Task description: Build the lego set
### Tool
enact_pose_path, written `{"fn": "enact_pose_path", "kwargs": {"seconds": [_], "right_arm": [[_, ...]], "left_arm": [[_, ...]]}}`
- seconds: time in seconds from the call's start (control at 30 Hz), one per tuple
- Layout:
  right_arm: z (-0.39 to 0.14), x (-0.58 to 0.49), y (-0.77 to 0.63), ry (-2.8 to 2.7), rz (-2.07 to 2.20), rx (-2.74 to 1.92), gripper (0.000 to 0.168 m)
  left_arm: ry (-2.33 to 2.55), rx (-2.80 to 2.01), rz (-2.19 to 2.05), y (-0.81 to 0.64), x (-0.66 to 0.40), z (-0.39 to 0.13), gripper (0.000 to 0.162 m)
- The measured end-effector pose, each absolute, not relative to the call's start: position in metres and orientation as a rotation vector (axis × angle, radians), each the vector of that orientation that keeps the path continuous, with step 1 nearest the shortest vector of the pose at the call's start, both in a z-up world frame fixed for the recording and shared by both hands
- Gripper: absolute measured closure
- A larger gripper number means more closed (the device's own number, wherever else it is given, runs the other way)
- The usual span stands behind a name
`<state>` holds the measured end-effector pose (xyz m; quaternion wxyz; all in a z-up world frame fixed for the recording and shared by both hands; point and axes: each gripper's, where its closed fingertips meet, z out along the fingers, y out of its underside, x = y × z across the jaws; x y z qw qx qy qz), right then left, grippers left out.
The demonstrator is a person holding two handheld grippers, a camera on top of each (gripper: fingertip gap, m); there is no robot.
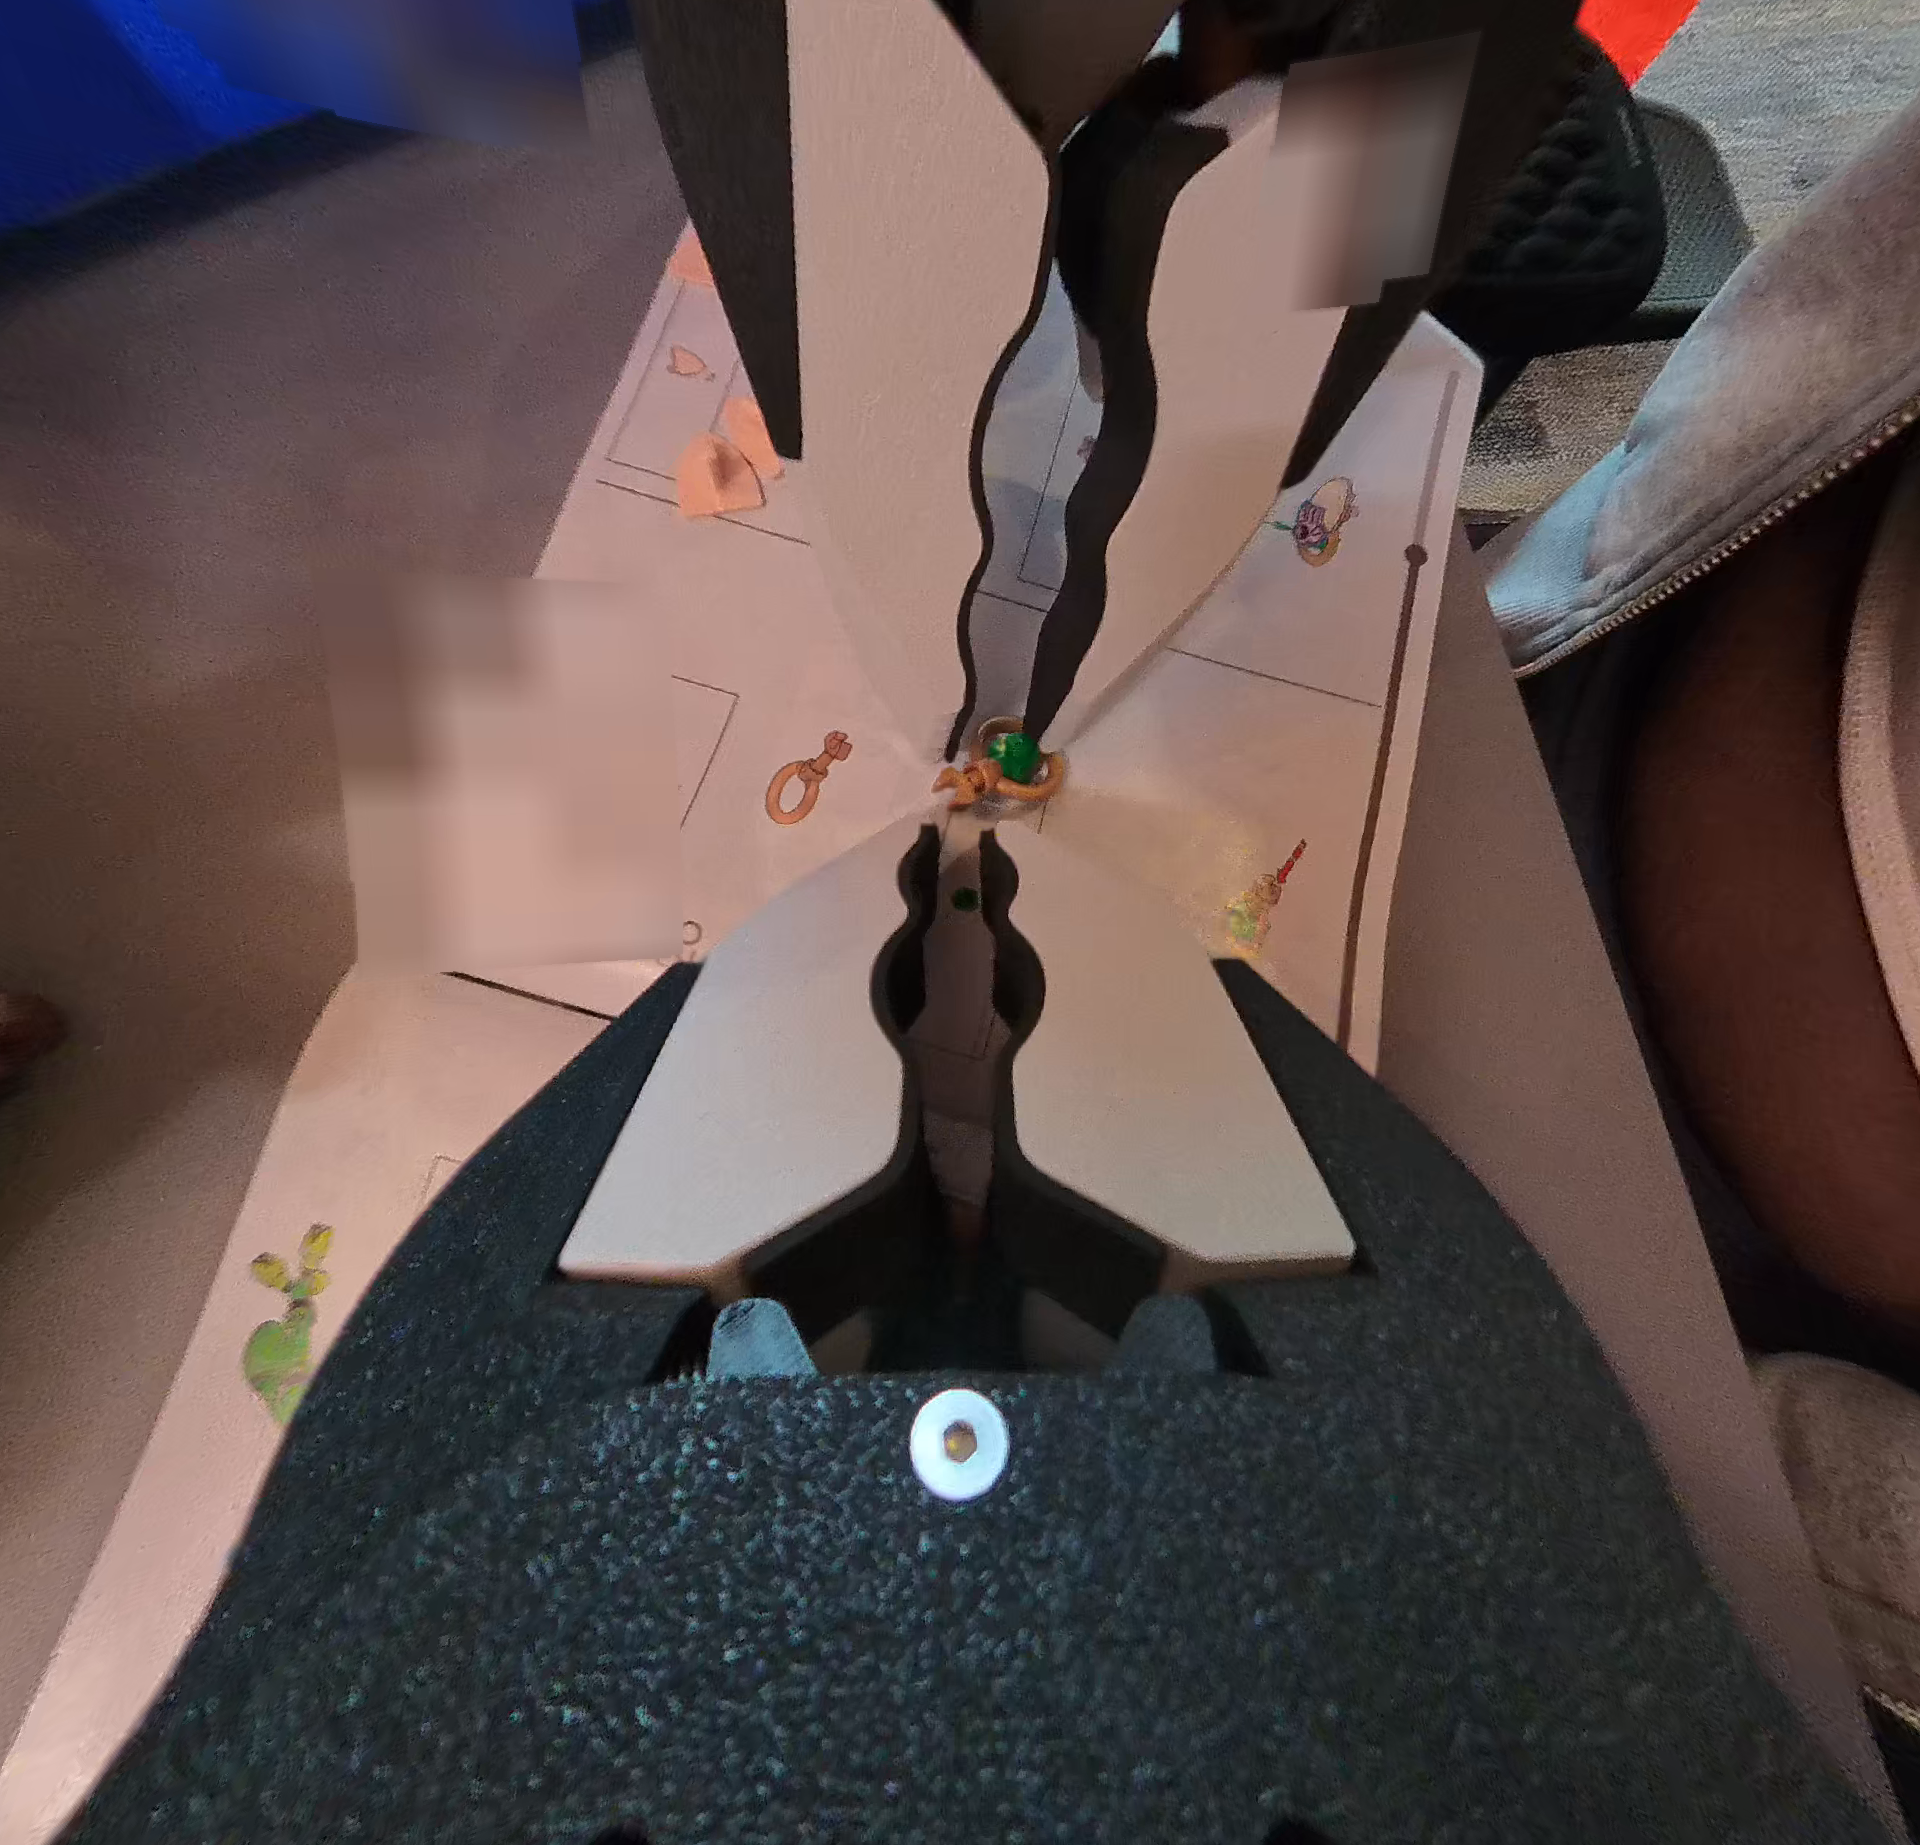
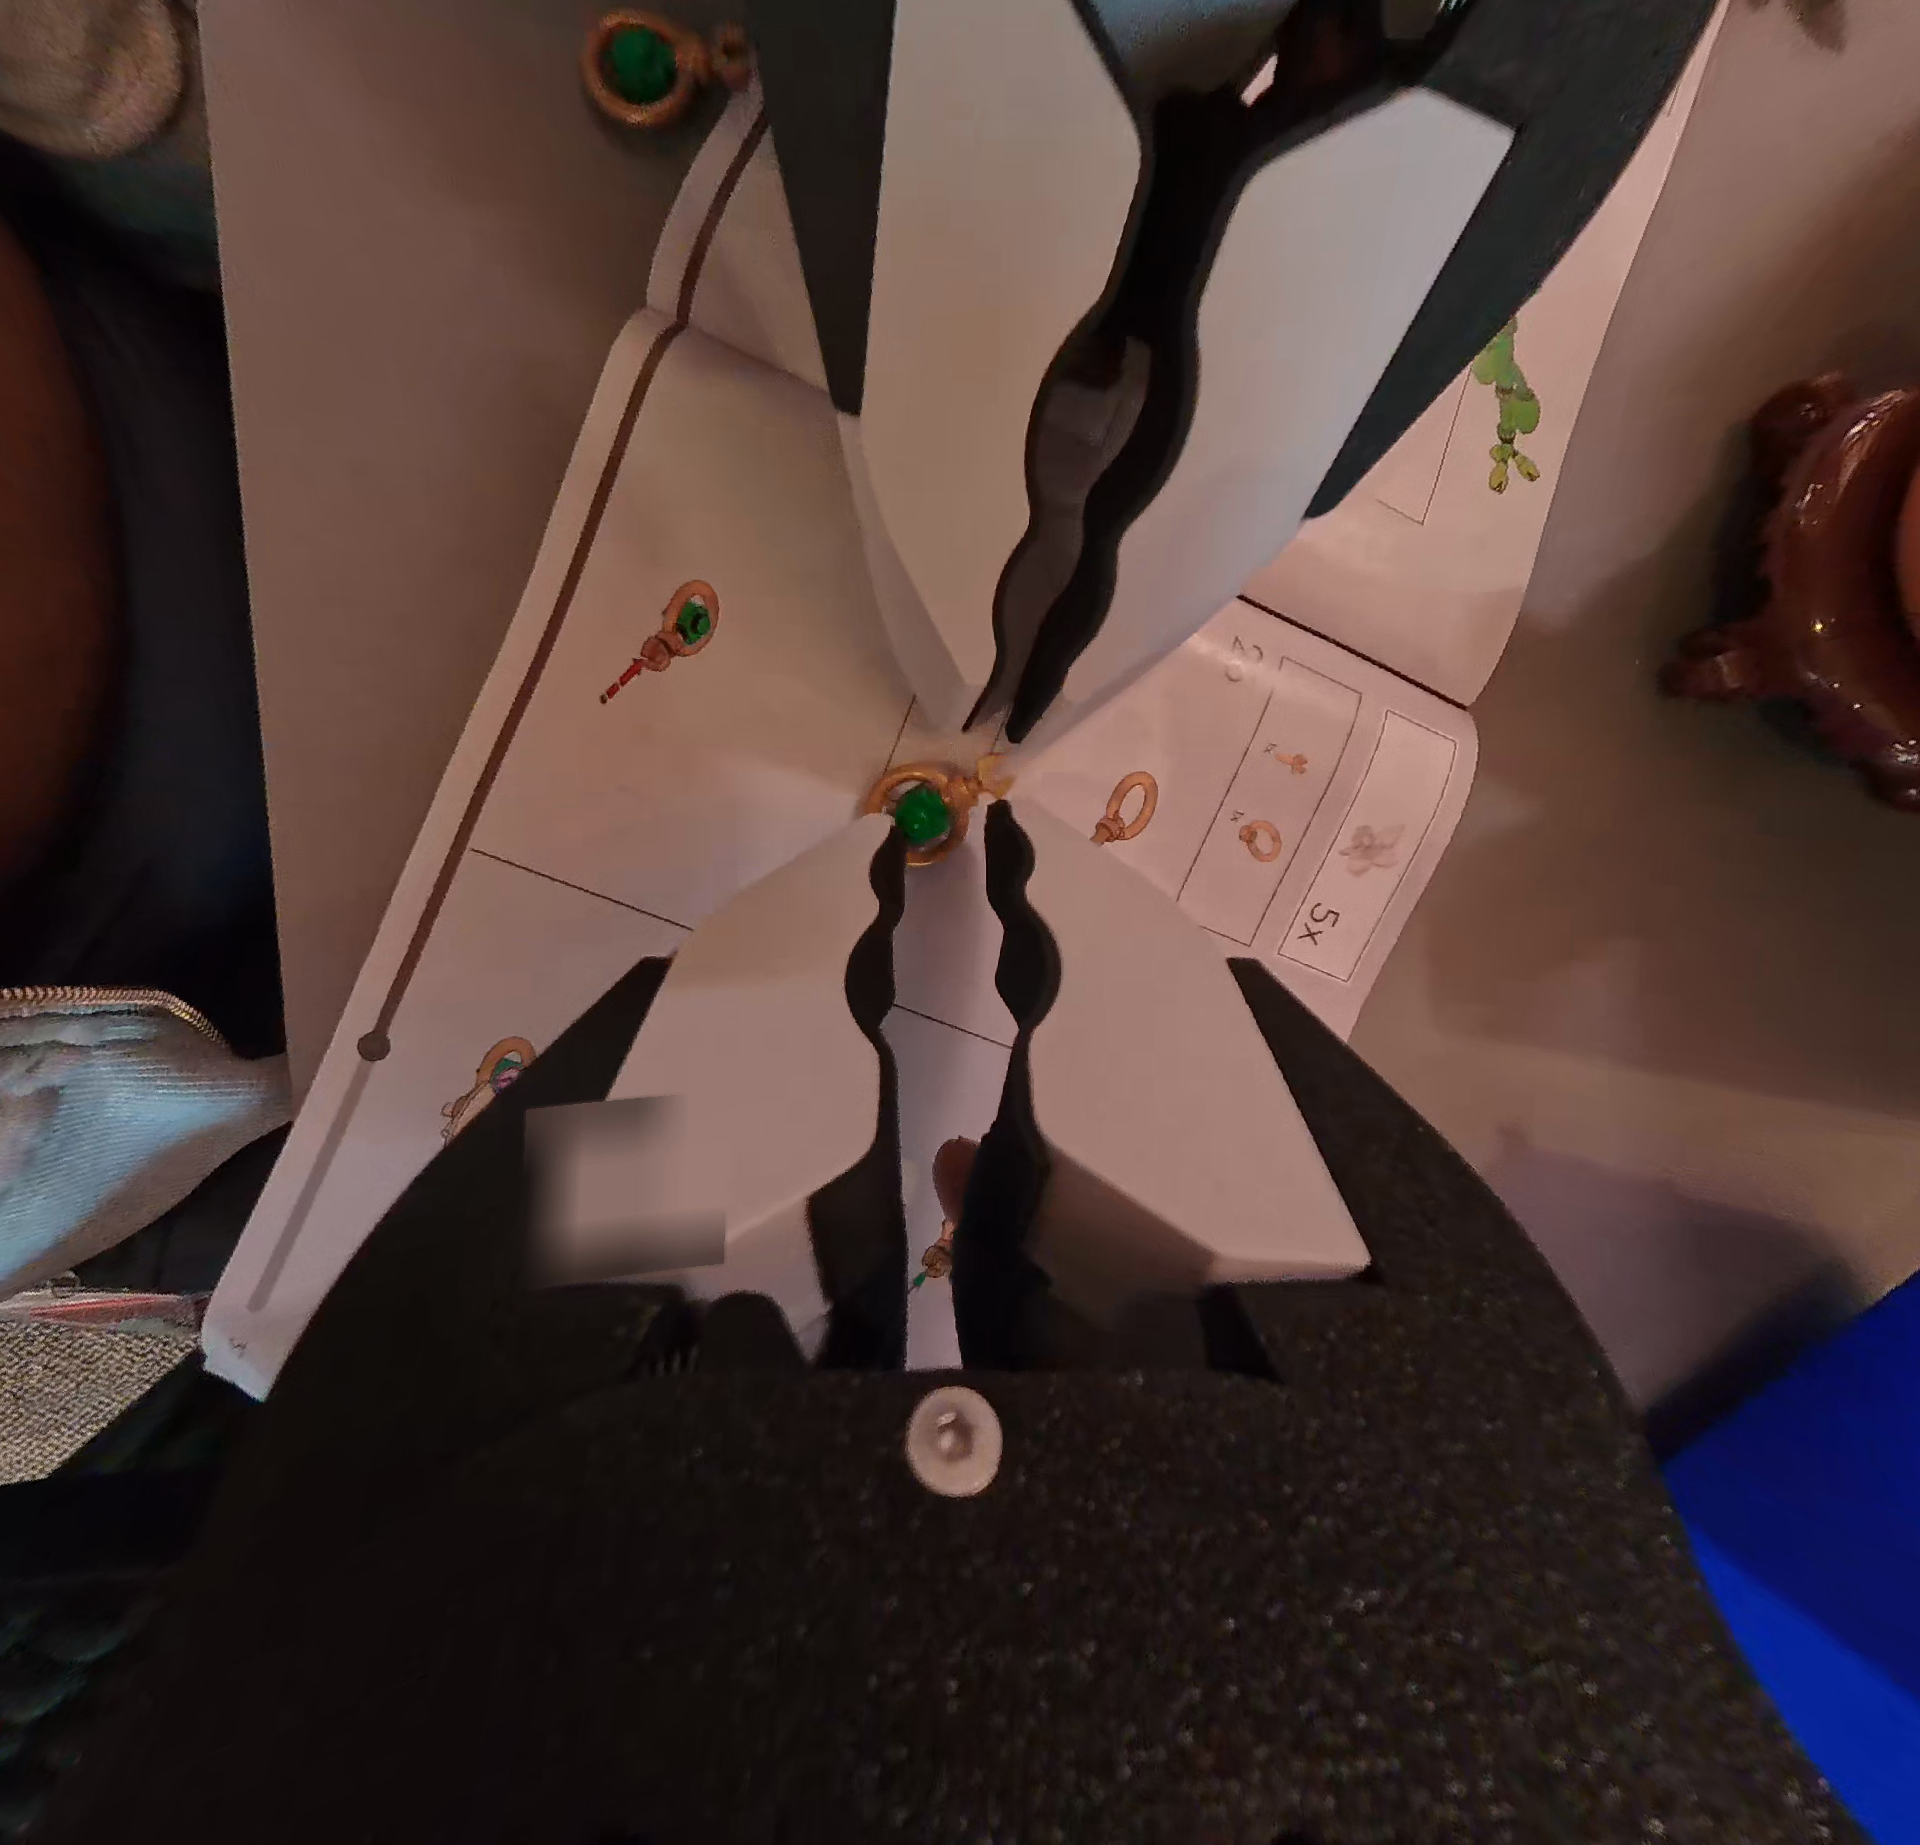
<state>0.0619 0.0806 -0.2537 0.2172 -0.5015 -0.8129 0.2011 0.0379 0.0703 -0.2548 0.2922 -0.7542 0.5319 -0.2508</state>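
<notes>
A small gold ring piece (image 1: pixel 1044 782) with a green stud (image 1: pixel 1013 754) in its loop hangs just above the open instruction booklet (image 1: pixel 1195 756). My left gripper (image 1: pixel 961 831) comes in from below and is shut on the ring's stem end. My right gripper (image 1: pixel 992 741) comes in from above, tip to tip with the left. In the right wrist view my right gripper (image 2: pixel 943 827) is closed narrowly on the green stud (image 2: pixel 920 813) inside the ring (image 2: pixel 883 787). The left gripper (image 2: pixel 992 727) pinches the stem from above.
A second gold ring with a green stud (image 2: pixel 634 65) lies on the table beyond the booklet (image 2: pixel 727 756). Peach petal pieces (image 1: pixel 717 476) lie on the page. A brown built part (image 2: pixel 1829 590) stands at the right. A person's grey jacket (image 1: pixel 1714 465) borders the table edge.
</notes>
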Motion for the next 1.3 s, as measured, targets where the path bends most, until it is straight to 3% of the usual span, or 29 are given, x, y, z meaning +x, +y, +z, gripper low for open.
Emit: {"fn": "enact_pose_path", "kwargs": {"seconds": [0.3, 1.3], "right_arm": [[-0.254, 0.062, 0.081, -2.268, 0.552, -1.378, 0.154], [-0.257, 0.059, 0.08, -2.211, 0.683, -1.559, 0.156]], "left_arm": [[1.508, -1.947, -0.573, 0.074, 0.038, -0.254, 0.148], [1.669, -1.687, -0.01, 0.086, 0.034, -0.257, 0.158]]}}
